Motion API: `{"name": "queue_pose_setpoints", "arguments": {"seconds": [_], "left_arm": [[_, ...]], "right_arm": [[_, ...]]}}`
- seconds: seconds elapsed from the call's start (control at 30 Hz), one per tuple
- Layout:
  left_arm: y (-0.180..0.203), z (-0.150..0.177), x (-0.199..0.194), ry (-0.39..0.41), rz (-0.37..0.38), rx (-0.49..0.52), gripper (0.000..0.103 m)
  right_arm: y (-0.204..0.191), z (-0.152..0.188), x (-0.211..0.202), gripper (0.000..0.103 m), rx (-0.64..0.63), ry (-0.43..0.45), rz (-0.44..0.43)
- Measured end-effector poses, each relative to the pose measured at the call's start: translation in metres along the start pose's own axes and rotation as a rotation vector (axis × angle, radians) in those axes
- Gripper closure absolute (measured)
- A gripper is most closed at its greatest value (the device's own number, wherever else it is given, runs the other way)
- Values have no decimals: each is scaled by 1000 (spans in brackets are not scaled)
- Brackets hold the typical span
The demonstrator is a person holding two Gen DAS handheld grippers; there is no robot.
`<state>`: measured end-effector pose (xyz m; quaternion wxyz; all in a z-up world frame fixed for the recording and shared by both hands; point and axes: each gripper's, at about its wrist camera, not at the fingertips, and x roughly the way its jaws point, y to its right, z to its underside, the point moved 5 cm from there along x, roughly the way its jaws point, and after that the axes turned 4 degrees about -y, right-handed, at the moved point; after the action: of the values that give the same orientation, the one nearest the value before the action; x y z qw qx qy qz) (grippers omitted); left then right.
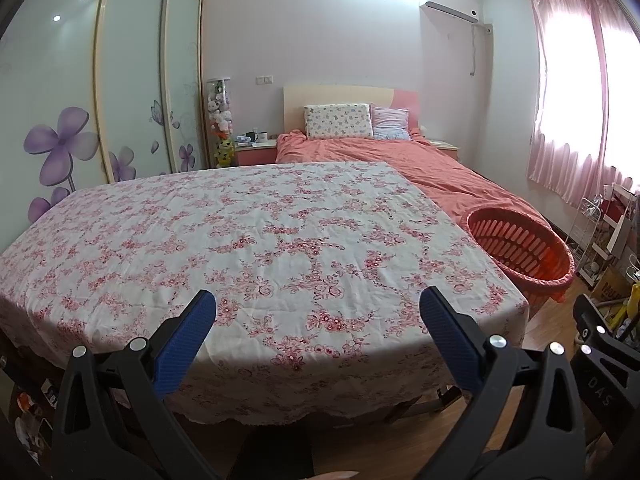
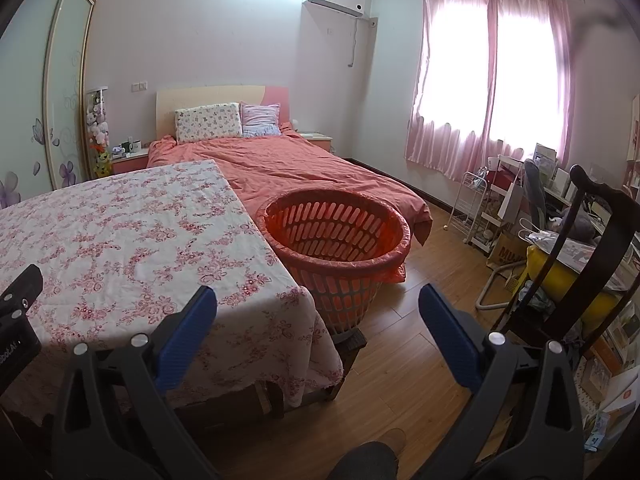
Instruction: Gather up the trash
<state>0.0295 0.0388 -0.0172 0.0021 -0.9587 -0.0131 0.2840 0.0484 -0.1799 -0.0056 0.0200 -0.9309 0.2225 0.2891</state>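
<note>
An orange slatted basket [image 2: 340,248] lined with a thin red bag stands on a dark stool at the table's right edge; its rim also shows in the left wrist view as basket [image 1: 520,246]. A table under a pink floral cloth [image 1: 240,240] fills the left wrist view, with no loose item on it. My left gripper [image 1: 318,312] hangs open above the table's near edge, nothing between its blue pads. My right gripper [image 2: 318,310] is open too, over the table's right corner [image 2: 280,300] and the floor, just short of the basket. No trash shows in either view.
A bed with an orange-pink cover [image 2: 300,168] lies beyond the table. A dark wooden chair [image 2: 592,248] piled with a yellow bag, a white wire rack [image 2: 472,208] and boxes crowd the right wall. Wood floor [image 2: 400,360] lies between table and chair. Wardrobe doors [image 1: 100,100] stand on the left.
</note>
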Motion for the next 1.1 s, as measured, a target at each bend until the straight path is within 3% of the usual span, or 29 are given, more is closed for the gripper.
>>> {"name": "queue_pose_setpoints", "arguments": {"seconds": [1.1], "left_arm": [[-1,3,0,-12,2,-8,3]], "right_arm": [[1,2,-2,4,19,2,4]]}}
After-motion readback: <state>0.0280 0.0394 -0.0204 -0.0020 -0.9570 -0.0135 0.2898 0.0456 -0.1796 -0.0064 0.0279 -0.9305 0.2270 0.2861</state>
